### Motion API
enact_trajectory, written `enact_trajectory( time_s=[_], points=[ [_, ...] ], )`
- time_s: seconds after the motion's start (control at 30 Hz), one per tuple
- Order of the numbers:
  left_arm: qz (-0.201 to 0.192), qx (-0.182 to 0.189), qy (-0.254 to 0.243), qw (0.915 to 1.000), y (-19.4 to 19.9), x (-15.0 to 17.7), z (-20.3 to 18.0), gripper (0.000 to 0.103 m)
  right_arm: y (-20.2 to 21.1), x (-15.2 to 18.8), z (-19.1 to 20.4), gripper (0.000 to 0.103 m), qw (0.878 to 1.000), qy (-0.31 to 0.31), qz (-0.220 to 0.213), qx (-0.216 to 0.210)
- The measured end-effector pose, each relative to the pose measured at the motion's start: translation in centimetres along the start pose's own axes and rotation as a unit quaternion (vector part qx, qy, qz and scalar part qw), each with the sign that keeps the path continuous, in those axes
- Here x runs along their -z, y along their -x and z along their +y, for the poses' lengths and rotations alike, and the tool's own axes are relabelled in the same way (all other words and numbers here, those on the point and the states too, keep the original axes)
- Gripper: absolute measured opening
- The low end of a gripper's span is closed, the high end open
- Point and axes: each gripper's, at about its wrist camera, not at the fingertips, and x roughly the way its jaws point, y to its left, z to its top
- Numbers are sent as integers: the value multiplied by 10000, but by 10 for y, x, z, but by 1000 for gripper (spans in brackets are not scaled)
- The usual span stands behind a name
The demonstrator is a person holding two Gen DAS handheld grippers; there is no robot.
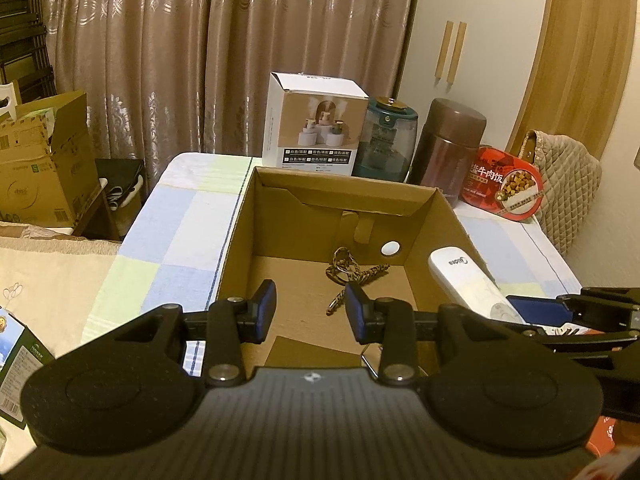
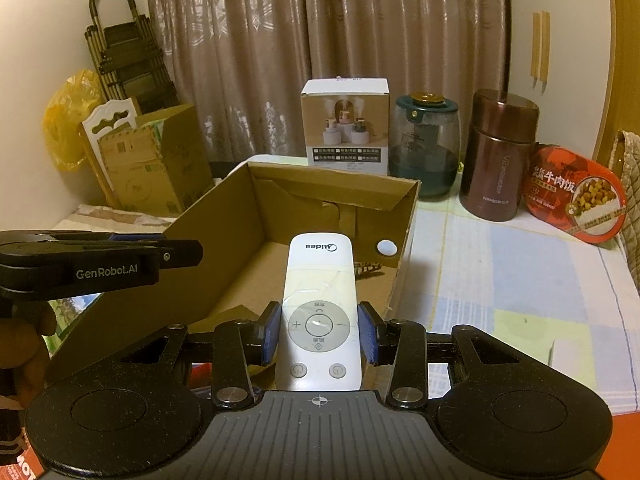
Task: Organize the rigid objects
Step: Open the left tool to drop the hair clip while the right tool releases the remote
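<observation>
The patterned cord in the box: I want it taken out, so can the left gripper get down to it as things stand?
Probably yes. The left gripper is open and empty above the cardboard box, and the patterned cord lies bare on its floor.

We are in a home, seemingly a bedroom: patterned brown curtains (image 2: 320, 40) fill the far wall, with a wooden-handled wardrobe (image 1: 480, 40) at the far right. A checked cloth (image 2: 500, 280) covers the table, which carries a humidifier box (image 2: 345, 120), a thermos (image 2: 500, 152) and a beef-rice meal tin (image 2: 576, 196).
</observation>
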Motion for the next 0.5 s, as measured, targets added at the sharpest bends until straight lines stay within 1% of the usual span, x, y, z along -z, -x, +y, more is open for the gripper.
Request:
enact_trajectory(
  time_s=[0.4, 0.5],
  points=[
    [13, 16, -29, 10000, 0, 1, -1, 33, -2, 1, -2, 38, 9999, -81, -19, 56],
    [-7, 1, 15, 10000, 1, 0, 0, 32, -1, 0, -5, 38, 9998, -148, -96, -61]
  ],
)
